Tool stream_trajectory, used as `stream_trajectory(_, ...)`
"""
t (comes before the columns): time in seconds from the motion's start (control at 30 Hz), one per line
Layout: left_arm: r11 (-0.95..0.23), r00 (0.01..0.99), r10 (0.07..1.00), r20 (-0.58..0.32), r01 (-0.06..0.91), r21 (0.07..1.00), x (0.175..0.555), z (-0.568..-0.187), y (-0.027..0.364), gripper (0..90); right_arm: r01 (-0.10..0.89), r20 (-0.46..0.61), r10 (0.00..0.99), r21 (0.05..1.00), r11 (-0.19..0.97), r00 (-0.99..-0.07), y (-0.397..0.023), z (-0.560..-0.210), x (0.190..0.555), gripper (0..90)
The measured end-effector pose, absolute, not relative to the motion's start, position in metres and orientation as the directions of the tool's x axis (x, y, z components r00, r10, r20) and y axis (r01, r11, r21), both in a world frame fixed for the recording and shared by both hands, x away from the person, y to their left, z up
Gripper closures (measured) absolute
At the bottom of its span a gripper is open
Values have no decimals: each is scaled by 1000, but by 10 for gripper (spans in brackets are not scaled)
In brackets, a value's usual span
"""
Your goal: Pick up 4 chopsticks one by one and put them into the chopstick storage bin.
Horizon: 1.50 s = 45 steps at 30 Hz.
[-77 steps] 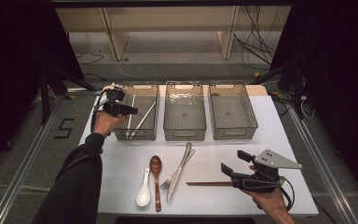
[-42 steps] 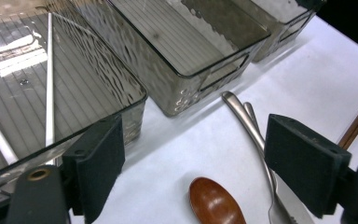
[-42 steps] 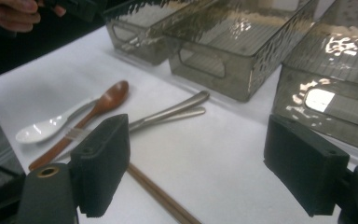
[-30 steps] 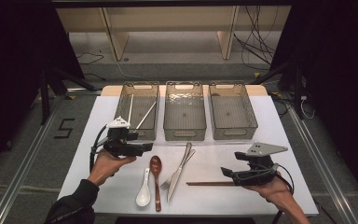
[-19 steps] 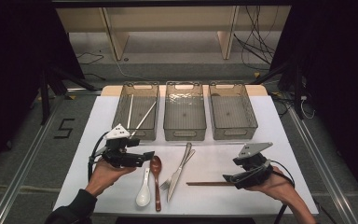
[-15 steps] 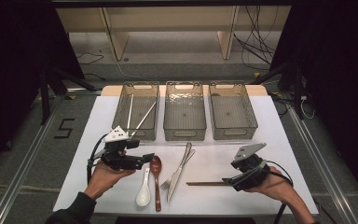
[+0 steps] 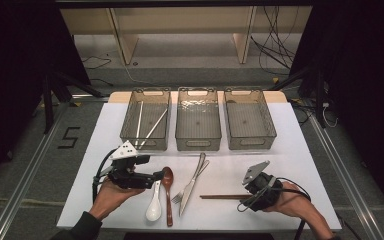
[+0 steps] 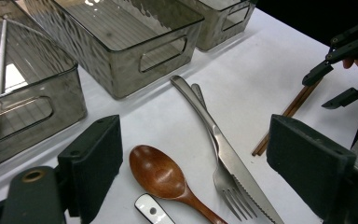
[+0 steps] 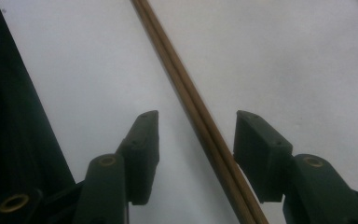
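Note:
A pair of brown chopsticks (image 7: pixel 219 196) lies flat on the white table at the front right. My right gripper (image 7: pixel 246 194) is tipped down over their right end. In the right gripper view the chopsticks (image 9: pixel 186 93) run between the two pads with a gap on each side. My right gripper (image 9: pixel 196 140) has just been closing and counts as open. My left gripper (image 7: pixel 158 176) is open low over the table. Its jaws (image 8: pixel 200 154) stand wide around a brown wooden spoon (image 8: pixel 161 175), nothing held.
A knife (image 7: pixel 194 179), a fork (image 7: pixel 182 194) and a white spoon (image 7: pixel 154 206) lie beside the wooden spoon (image 7: pixel 168 181). Three clear bins stand behind: the left bin (image 7: pixel 145 145) holds pale sticks (image 7: pixel 152 127); the middle bin (image 7: pixel 198 145) and right bin (image 7: pixel 250 145) hold nothing.
My left hand came back from the left bin to the front of the table by the spoons. My right gripper tipped down over the chopsticks' end and its jaws narrowed.

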<state>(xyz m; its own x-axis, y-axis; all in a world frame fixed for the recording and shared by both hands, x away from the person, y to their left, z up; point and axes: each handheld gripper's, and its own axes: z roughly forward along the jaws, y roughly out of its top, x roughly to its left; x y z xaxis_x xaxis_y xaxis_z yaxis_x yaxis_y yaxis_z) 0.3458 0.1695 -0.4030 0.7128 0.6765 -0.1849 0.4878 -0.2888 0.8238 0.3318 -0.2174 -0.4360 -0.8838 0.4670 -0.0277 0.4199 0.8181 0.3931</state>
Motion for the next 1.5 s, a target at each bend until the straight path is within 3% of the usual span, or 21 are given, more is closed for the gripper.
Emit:
stream_trajectory(0.43, -303, 731, 660, -173, 469, 829, 342, -403, 164, 179, 392, -76, 439, 330, 858, -896, -218, -447, 331, 618)
stream_trajectory(1.13, -320, 740, 653, -163, 464, 826, 344, -405, 163, 180, 378, -81, 405, 237, 895, -911, -220, -452, 333, 675)
stream_trajectory(1.3, -324, 741, 652, -160, 463, 825, 344, -405, 162, 181, 384, -106, 427, 282, 879, -898, -223, -444, 335, 675)
stream_trajectory(1.5, -322, 742, 651, -161, 462, 826, 344, -405, 162, 181, 386, -105, 423, 260, 885, -900, -224, -451, 337, 676)
